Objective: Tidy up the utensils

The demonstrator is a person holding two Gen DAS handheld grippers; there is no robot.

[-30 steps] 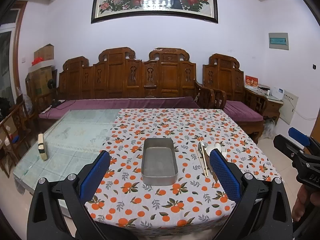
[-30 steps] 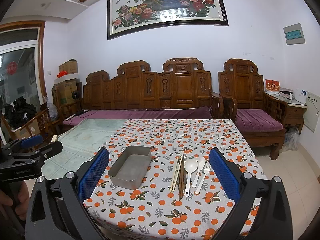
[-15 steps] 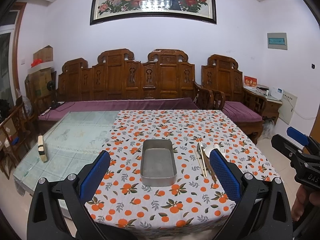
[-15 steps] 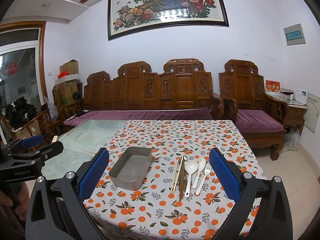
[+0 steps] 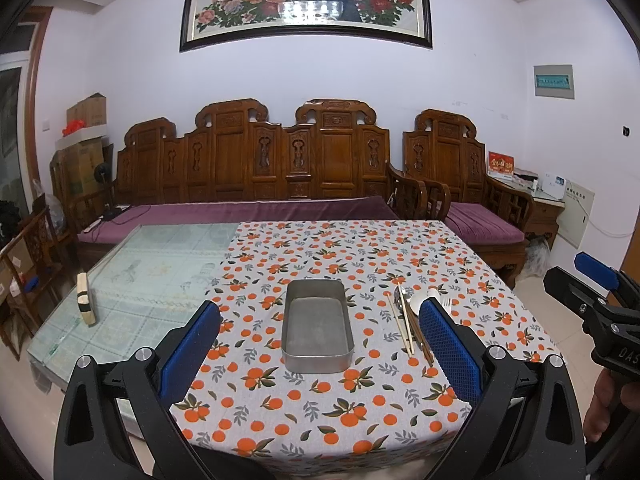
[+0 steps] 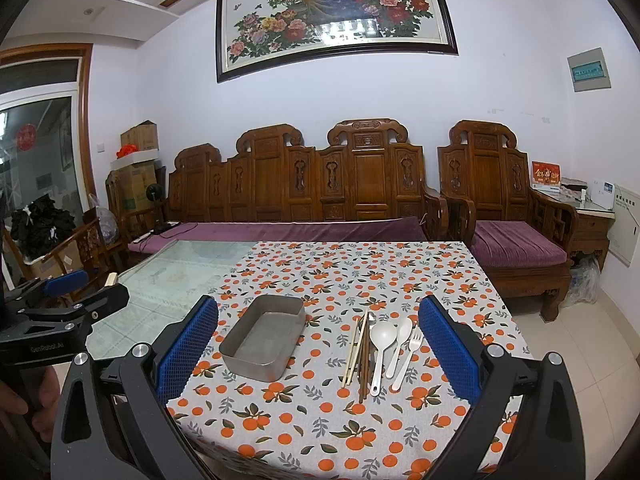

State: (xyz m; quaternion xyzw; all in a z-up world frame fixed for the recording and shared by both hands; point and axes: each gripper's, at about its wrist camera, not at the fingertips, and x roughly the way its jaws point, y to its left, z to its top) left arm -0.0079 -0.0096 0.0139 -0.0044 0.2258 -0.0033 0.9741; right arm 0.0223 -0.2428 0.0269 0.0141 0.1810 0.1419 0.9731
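An empty metal tray (image 5: 318, 325) (image 6: 263, 337) sits on the orange-print tablecloth (image 5: 304, 408). Right of it lie chopsticks (image 6: 357, 354), two white spoons (image 6: 380, 344) and a white fork (image 6: 410, 350); in the left wrist view the utensils (image 5: 408, 320) are partly hidden by the right finger. My left gripper (image 5: 318, 356) is open and empty, held before the table's near edge facing the tray. My right gripper (image 6: 318, 354) is open and empty, also short of the table.
The left half of the table is bare glass (image 5: 132, 292) with a small wooden block (image 5: 86, 298) on it. A carved wooden sofa (image 6: 296, 200) and chair (image 6: 504, 216) stand behind. The other gripper shows at each view's side (image 5: 600, 312) (image 6: 60, 320).
Both grippers have tilted slightly, so the table sits a little lower in view. Nothing on the table has moved and both grippers stay open.
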